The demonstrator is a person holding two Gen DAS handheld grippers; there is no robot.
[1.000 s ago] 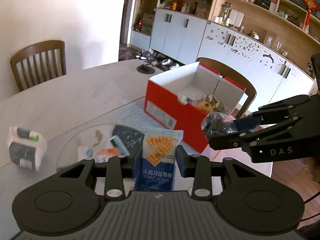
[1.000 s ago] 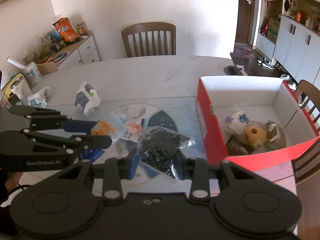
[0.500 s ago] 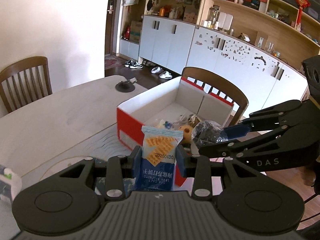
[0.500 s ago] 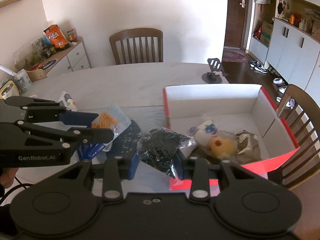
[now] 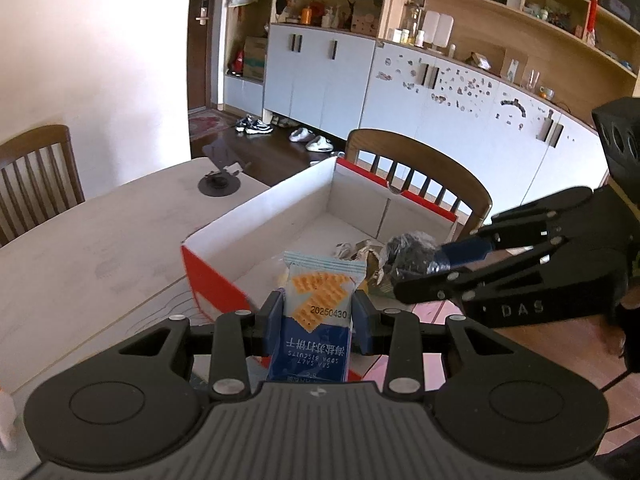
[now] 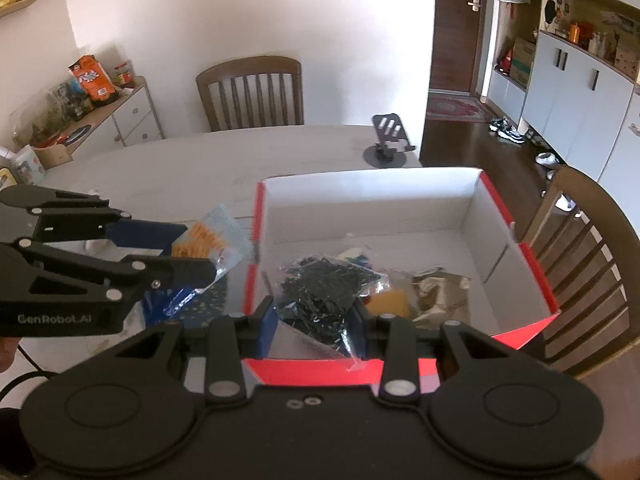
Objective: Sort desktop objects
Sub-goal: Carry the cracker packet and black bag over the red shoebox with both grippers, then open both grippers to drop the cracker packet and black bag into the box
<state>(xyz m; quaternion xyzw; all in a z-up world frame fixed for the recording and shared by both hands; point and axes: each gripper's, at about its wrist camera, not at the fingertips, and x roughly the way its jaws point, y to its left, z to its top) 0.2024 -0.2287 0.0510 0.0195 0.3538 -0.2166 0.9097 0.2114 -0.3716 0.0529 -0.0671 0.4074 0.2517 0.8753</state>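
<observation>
- Soda biscuit packet [image 5: 318, 312] was clamped upright between the blue pads of the left gripper [image 5: 318, 314], printed date facing the camera; held in the air at the near left corner of the box, just outside its red wall in the right wrist view.
- Clear bag of dark contents [image 6: 324, 292] was pinched in the jaws of the right gripper [image 6: 312, 320], held over the inside of the box near its front wall.
- Red-and-white cardboard box [image 6: 516, 256] was open-topped on the worktop [image 6: 192, 168]; a yellow round item [image 6: 390, 304] and a crinkled foil wrapper [image 6: 440, 292] were seen on its floor.
- Both grippers were close together, side by side at the box's near edge.
- A phone stand [image 6: 388, 144] was standing on the worktop beyond the box.
- Wooden chairs were seen at the far side [image 6: 250, 94] and beside the box [image 6: 592, 260].
</observation>
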